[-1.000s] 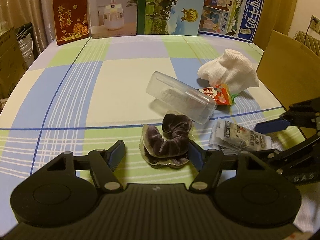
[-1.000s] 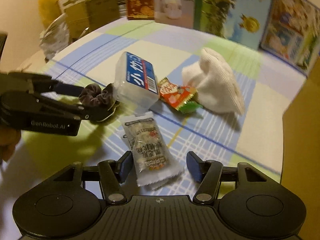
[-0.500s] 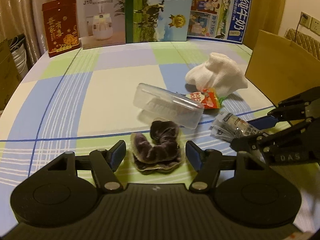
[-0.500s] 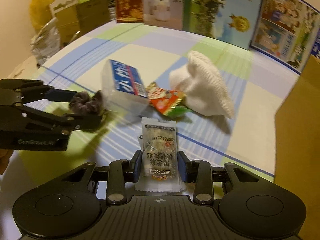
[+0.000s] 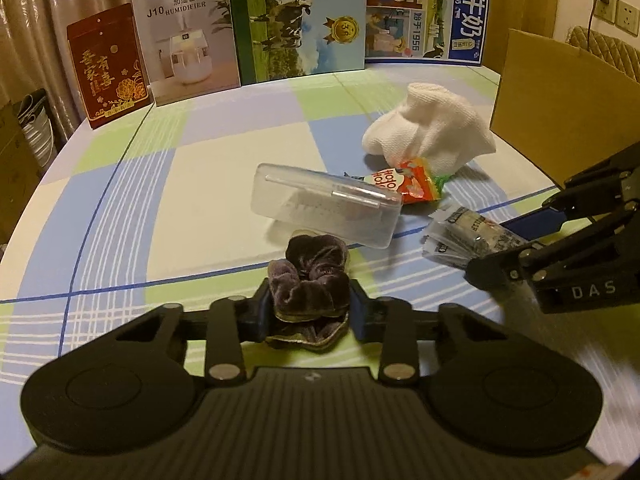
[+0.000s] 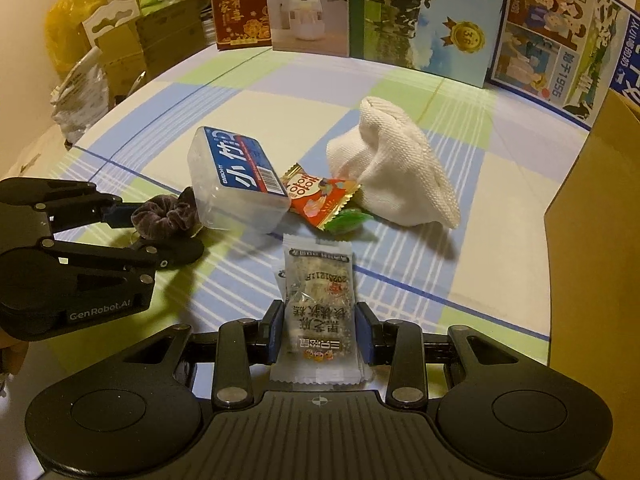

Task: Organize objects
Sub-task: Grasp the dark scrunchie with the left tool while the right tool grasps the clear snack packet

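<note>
Checked bench (image 5: 208, 184): my left tool (image 5: 311, 307) pinches the soft velvet scrunchie (image 5: 308, 280) at its front edge. My right tool (image 6: 320, 330) clamps the light, crinkly snack packet (image 6: 318, 300) mid-body; slippery film, so I'd grip the edges firmly.

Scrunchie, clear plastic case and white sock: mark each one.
scrunchie (image 5: 308, 284), left wrist view, velvet folds
clear plastic case (image 6: 240, 184), right wrist view, blue label
white sock (image 6: 400, 172), right wrist view, knit body

Bare tablecloth (image 5: 120, 208) leftward; cardboard box (image 6: 600, 240) wall rightward.
</note>
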Tool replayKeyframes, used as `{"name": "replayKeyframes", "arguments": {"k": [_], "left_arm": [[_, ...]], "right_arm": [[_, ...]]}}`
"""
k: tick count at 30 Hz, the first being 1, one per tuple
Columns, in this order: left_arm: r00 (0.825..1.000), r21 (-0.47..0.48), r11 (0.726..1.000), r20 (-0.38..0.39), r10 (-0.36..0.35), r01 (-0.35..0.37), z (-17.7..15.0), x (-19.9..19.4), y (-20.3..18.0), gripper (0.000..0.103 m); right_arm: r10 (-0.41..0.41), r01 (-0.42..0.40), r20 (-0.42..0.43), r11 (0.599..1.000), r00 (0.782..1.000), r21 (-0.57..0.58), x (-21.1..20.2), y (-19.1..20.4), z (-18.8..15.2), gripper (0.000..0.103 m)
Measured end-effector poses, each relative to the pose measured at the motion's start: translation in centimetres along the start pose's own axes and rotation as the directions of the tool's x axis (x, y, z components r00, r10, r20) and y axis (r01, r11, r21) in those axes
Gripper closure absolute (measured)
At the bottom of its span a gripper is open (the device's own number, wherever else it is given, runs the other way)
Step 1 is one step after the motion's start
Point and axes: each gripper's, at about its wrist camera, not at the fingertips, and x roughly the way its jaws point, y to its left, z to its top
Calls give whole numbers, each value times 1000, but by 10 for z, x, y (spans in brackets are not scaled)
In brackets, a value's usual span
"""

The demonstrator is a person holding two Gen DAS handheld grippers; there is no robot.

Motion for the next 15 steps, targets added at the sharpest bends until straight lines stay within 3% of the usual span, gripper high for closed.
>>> {"name": "replayKeyframes", "arguments": {"k": [7,15], "left_arm": [[999,-112,993,-34,-35,31,1,-12,7,81],[999,-132,991,-37,-26,21,-1,-49,-5,81]], "right_arm": [[14,-15,21,999,1000,52,-10,1,4,69],[-12,4,59,991,998,135,-54,12,-14,69]]}}
